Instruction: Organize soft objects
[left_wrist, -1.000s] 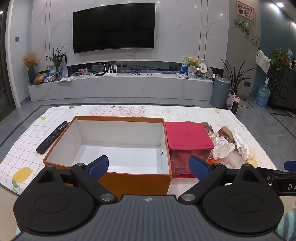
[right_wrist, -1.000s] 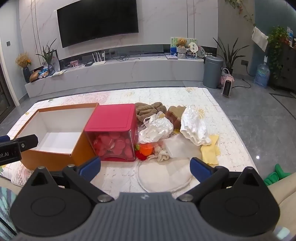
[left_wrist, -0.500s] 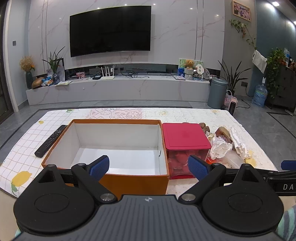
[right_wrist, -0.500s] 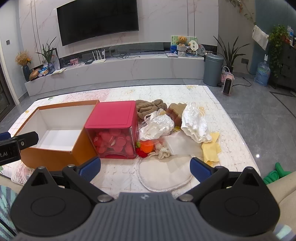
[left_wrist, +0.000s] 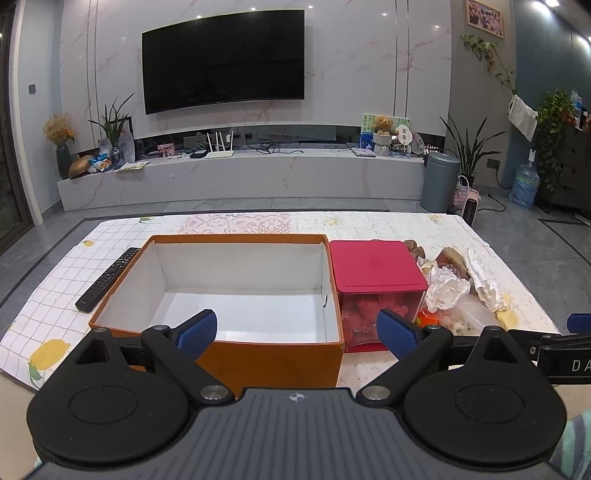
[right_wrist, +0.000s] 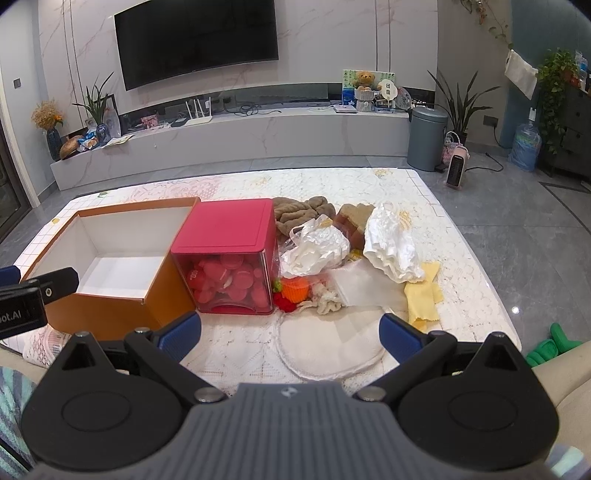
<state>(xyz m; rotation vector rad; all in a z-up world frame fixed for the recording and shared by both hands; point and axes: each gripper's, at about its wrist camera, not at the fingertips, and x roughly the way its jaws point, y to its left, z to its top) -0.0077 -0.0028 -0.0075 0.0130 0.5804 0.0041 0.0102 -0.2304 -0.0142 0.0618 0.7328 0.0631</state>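
An open orange box (left_wrist: 273, 356) with a white inside stands on the table, also in the right wrist view (right_wrist: 107, 314). Right of it sits a red-lidded clear bin (right_wrist: 229, 236) with red pieces inside. A pile of soft things lies beyond: brown cloth (right_wrist: 295, 214), white plastic bags (right_wrist: 391, 243), a yellow cloth (right_wrist: 423, 295), an orange knitted toy (right_wrist: 294, 288), a round white pad (right_wrist: 328, 347). My left gripper (left_wrist: 297, 330) is open and empty before the box. My right gripper (right_wrist: 290, 334) is open and empty above the pad.
A black remote (left_wrist: 107, 278) lies left of the box on the patterned tablecloth (left_wrist: 258, 221). A green toy (right_wrist: 550, 341) lies on the floor at the right. A TV wall, low cabinet and grey bin (right_wrist: 426, 138) stand behind.
Both grippers have pulled back and risen slightly, so the table things look a little farther. Jaws stay open. Nothing on the table moved.
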